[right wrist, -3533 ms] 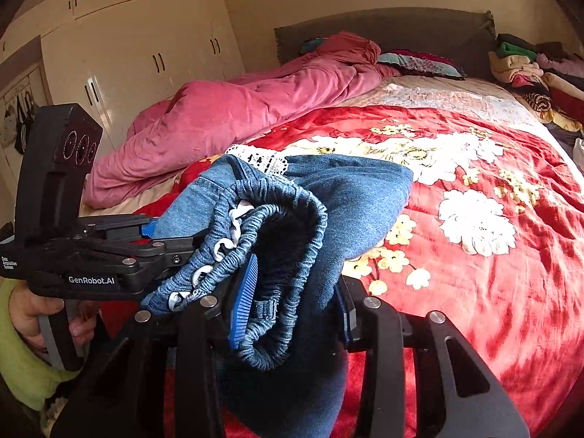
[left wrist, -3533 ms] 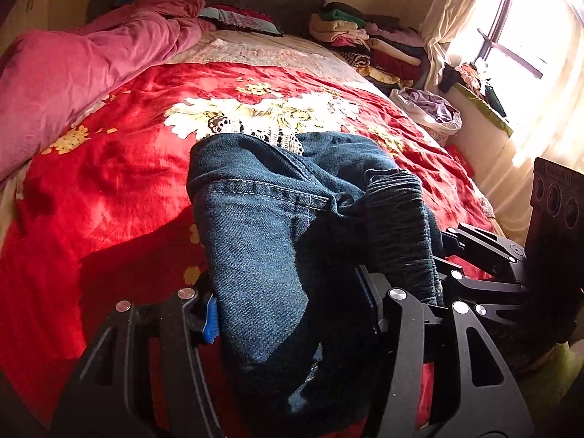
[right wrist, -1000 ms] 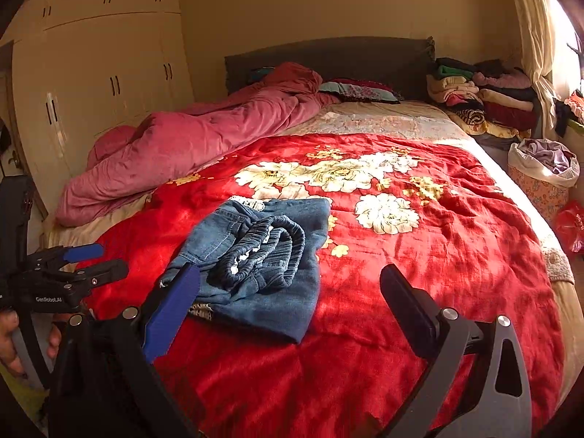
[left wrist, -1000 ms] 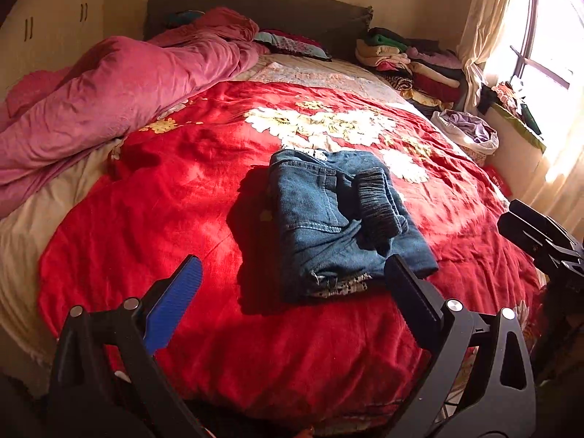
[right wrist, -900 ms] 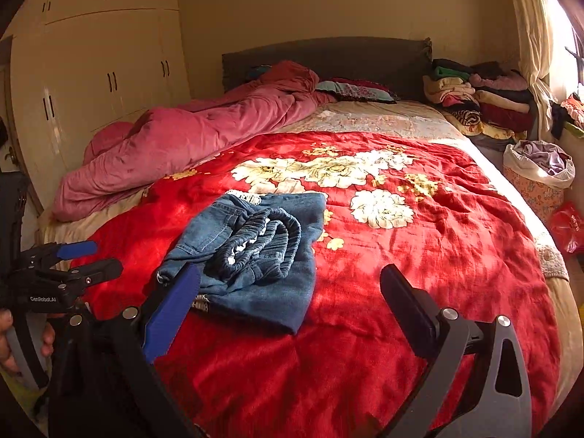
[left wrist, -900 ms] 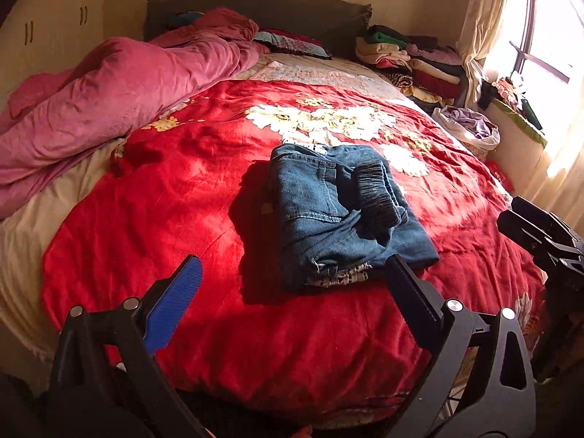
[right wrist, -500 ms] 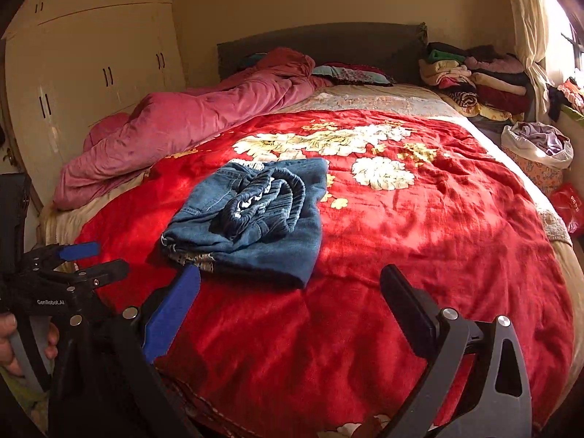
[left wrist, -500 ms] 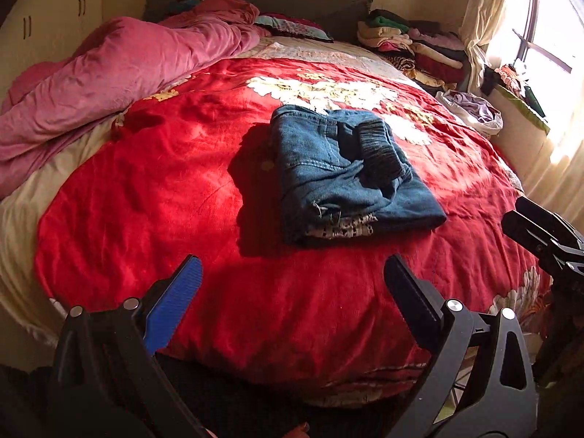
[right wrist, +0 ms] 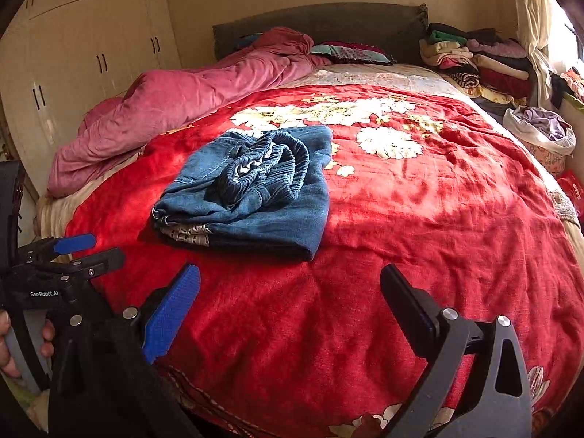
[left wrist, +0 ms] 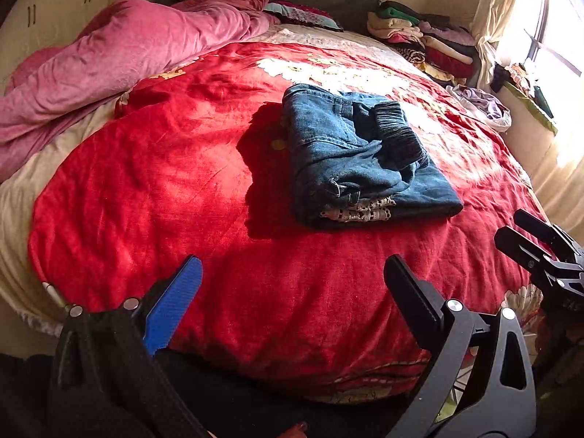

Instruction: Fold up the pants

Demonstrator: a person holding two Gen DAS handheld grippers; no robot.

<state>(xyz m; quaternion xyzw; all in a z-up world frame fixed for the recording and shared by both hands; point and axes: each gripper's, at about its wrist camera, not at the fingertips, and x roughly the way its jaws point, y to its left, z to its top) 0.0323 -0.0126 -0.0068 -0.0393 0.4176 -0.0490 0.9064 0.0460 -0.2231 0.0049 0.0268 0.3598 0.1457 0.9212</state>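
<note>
1. Left wrist view: the red floral bedspread (left wrist: 153,168) fills the frame ahead of and beneath the jaws; along its far left edge lies a bunched pink quilt (left wrist: 120,54).
2. Folded pants (left wrist: 357,157), blue denim, lie on the bedspread ahead of the jaws and well apart from them, slightly toward the right finger. They form a compact rectangular stack, with the ribbed elastic waistband (left wrist: 396,127) lying rumpled on top.
3. Left gripper (left wrist: 292,284): jaws stand wide apart and hold nothing; both fingers hover at the near edge of the bed, clear of the denim.
4. Right gripper (right wrist: 290,292): jaws likewise spread wide and empty, with the pants (right wrist: 252,186) ahead and toward the left finger, untouched.
5. Progress, as a judgement: the folding appears finished, since the garment rests as one bundle and neither tool is on it. At most, the loose waistband could be flattened or the stack squared.
6. Lace trim (left wrist: 359,211) peeks out of the near edge of the stack, between layers.
7. Hard to make out: the number of folded layers, and whether the legs lie aligned inside the stack. The person is cut off except for fingers on a handle at the lower left of the right wrist view. The window side is washed out by glare.
</note>
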